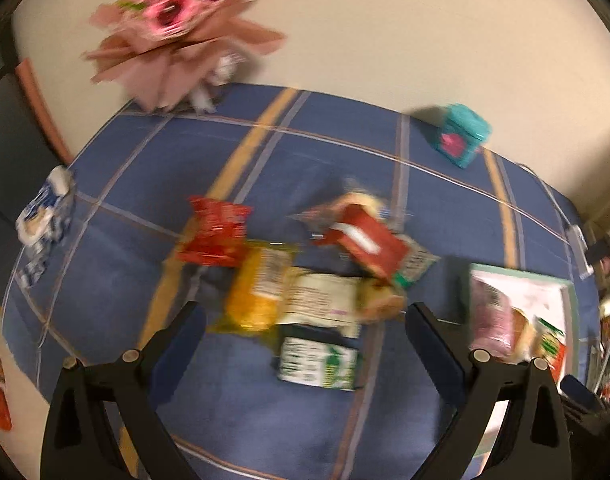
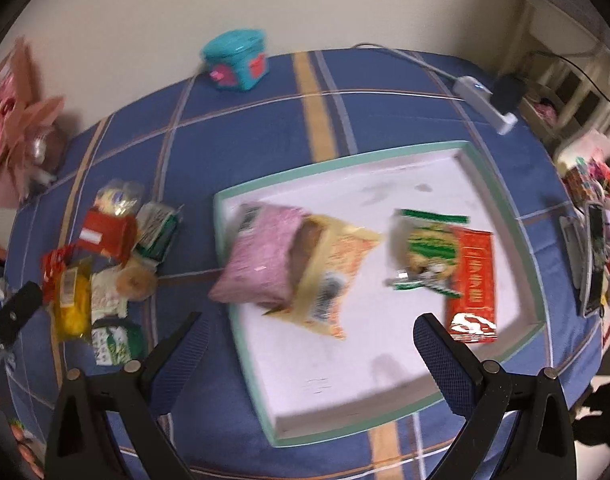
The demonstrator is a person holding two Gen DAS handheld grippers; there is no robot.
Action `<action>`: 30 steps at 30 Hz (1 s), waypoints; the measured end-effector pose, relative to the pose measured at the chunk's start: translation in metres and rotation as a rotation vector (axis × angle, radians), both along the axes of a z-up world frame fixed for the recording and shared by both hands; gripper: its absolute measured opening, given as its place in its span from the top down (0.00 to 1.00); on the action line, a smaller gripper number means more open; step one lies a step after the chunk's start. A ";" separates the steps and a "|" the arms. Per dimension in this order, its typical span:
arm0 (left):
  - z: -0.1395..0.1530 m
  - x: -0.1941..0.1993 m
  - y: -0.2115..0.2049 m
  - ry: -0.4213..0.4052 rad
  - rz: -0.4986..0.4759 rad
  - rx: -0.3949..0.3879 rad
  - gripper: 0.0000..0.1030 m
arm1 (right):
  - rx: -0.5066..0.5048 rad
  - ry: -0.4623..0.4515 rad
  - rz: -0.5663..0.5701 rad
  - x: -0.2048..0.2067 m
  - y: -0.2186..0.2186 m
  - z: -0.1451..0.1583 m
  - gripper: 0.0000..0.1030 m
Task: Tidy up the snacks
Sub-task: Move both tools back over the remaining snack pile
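Left claw (image 1: 305, 320) and right claw (image 2: 311, 332): both spread wide, empty, above the snack pile (image 1: 305, 276) and tray (image 2: 501, 200) respectively.

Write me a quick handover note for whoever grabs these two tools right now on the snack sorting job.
Left tool: open, empty, above the loose snack pile on the blue plaid tablecloth.
Right tool: open, empty, over the near part of the white tray.
Done: four packets lie in the tray: pink pack, orange pack, green pack, red pack.
Left: the pile beside the tray, including a yellow pack, a red box and a green-and-white pack. A blue-and-white pack lies apart at the cloth's edge.
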State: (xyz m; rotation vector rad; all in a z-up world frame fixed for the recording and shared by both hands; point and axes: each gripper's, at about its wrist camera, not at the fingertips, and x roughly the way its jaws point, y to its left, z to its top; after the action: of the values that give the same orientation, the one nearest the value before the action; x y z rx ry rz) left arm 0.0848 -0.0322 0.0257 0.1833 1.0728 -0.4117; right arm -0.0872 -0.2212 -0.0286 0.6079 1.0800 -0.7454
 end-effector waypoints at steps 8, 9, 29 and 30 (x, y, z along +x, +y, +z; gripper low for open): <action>-0.006 0.031 0.058 -0.001 0.141 0.002 0.03 | 0.012 0.001 0.114 0.046 0.044 -0.006 0.00; -0.006 0.032 0.061 0.002 0.149 0.001 0.03 | 0.012 0.001 0.129 0.051 0.050 -0.007 0.00; -0.079 0.071 0.060 0.182 0.136 0.045 0.03 | 0.069 0.032 0.260 0.124 0.108 -0.056 0.00; -0.078 0.072 0.060 0.180 0.138 0.044 0.03 | 0.067 0.035 0.266 0.126 0.110 -0.057 0.00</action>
State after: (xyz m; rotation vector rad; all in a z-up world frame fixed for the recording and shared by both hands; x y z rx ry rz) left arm 0.1568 0.0281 -0.0528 0.1115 1.2638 -0.2841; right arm 0.0391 -0.1112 -0.0860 0.4972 1.1943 -0.4915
